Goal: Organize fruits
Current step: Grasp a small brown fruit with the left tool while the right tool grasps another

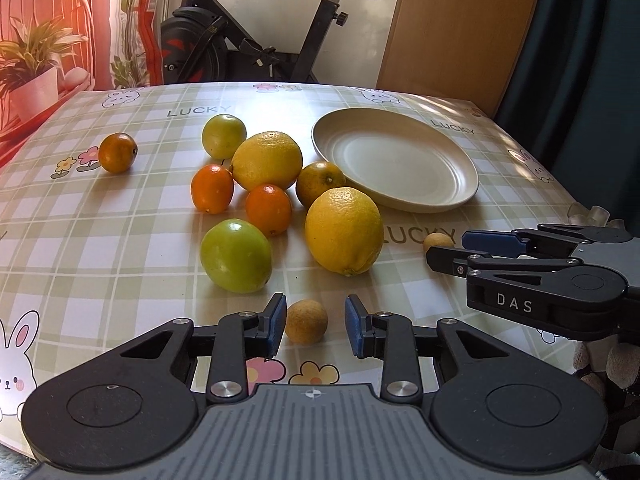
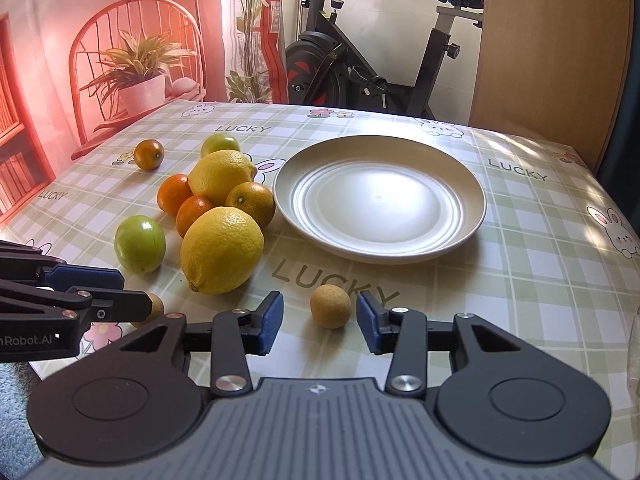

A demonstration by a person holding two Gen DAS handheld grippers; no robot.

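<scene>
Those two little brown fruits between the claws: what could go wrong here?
The left gripper touches its small brown fruit with one pad only, so it may roll away. The right gripper also has a gap beside its small brown fruit. Either could nudge the near lemon.

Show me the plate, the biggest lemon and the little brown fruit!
plate (image 2: 476,216): right wrist view, bare right rim.
biggest lemon (image 2: 222,250): right wrist view, peel middle.
little brown fruit (image 2: 331,306): right wrist view, its middle.

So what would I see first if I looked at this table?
Probably the bright pile of fruit, lemons, oranges and green ones, left of the empty white plate. Up close, the left gripper and right gripper each have a little brown fruit between their blue pads.
</scene>
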